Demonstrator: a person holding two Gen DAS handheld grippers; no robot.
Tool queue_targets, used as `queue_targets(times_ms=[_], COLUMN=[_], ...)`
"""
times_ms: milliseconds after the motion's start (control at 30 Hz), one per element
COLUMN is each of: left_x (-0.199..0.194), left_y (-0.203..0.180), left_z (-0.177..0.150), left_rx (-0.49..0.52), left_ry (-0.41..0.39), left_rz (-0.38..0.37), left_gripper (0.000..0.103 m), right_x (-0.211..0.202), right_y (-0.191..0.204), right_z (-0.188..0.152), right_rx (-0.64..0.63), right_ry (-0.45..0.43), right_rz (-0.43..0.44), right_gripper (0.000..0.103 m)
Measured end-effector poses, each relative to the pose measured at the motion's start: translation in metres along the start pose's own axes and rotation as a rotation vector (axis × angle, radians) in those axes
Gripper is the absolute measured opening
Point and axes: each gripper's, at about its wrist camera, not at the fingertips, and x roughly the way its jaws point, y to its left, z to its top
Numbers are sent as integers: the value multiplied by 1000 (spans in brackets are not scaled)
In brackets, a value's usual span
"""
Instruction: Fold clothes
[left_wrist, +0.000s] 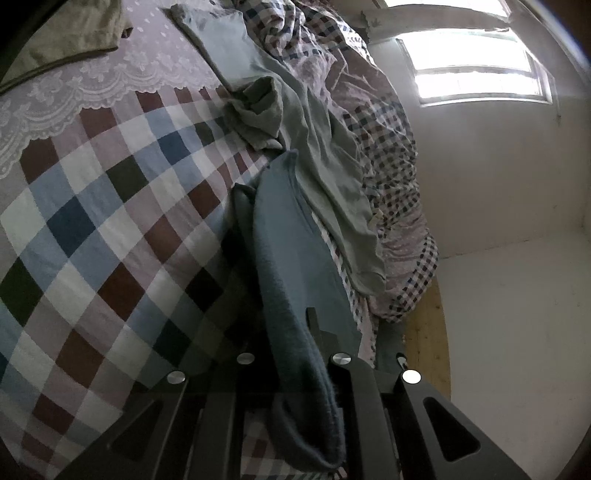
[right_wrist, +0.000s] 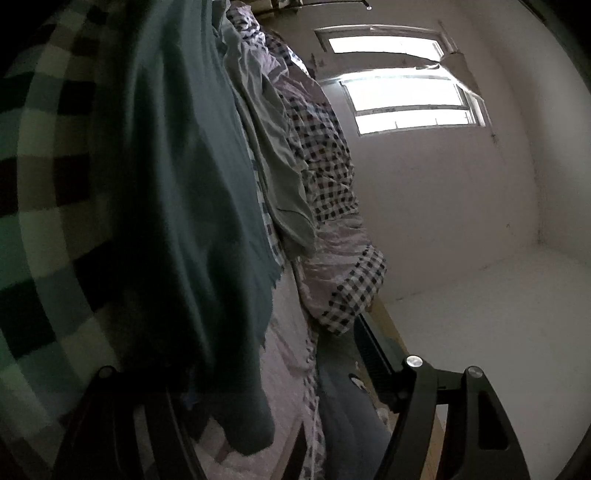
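The left hand-held gripper (left_wrist: 295, 354) is pressed together on a thick edge of the dark teal garment (left_wrist: 291, 258), which runs up between its fingers and hangs above the checked bedspread (left_wrist: 110, 221). The right hand-held gripper (right_wrist: 258, 424) stands spread wide. The same teal cloth (right_wrist: 177, 184) hangs close in front of it and a bunched end of the cloth droops between the fingers, but I cannot see any pad pressing on it, so I judge that it does not hold anything.

What can go wrong: the garment hangs from one pinch only, on a rolled, bulky edge. If this grip slips, the cloth can fall in a heap on the bed and the fold must begin again. If the right hand-held gripper closes here, it may catch the bunched end and not a clean corner, and then the fold becomes crooked. It may also catch several layers together. The pale green garment (left_wrist: 325, 177) lies crumpled just beside the teal one, against the small-checked quilt (left_wrist: 388, 155), so a low sweep can drag it along. The right wrist view is dark and blurred, which makes the edges of the cloth difficult to judge.

I can read no brand, label or writing in either view.
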Motion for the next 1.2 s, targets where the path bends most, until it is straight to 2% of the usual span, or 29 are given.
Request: queue_targets(times_ms=[233,467,533,600,667,767,867,1033,1133,1200], left_x=[-1,1,1,2,3,4,3,1,2,3], left_y=[5,5,5,5,5,4,4,5,7,8], left_z=[-1,-1,0,0,0,1,1,1,2,1], left_rx=[-13,0,0,-1,-1,9,12,13,7,5], left_ry=[-1,10,11,12,15,19,16,10,14,20], left_rz=[13,24,31,34,36,41,43,50,56,66], left_gripper=[9,9,9,9,9,9,9,9,9,9], right_x=[0,-4,-7,-10,-13,-13,-5,-6,-7,-5], right_y=[-1,18,22,27,34,42,24,-17,-10,2], right_z=[-24,-17,-18,-19,-22,-27,-25,-21,-19,-17], right_rx=[-34,-216,-263,-309,-369,-419,-311,-105,-110,-150], right_ry=[18,-26,-41,-57,-75,-77,-13,39,55,52], right_rz=[-7,-40,-26,-11,14,82,154,159,179,165], right_gripper=[74,74,73,64,39,13,7,4,4,22])
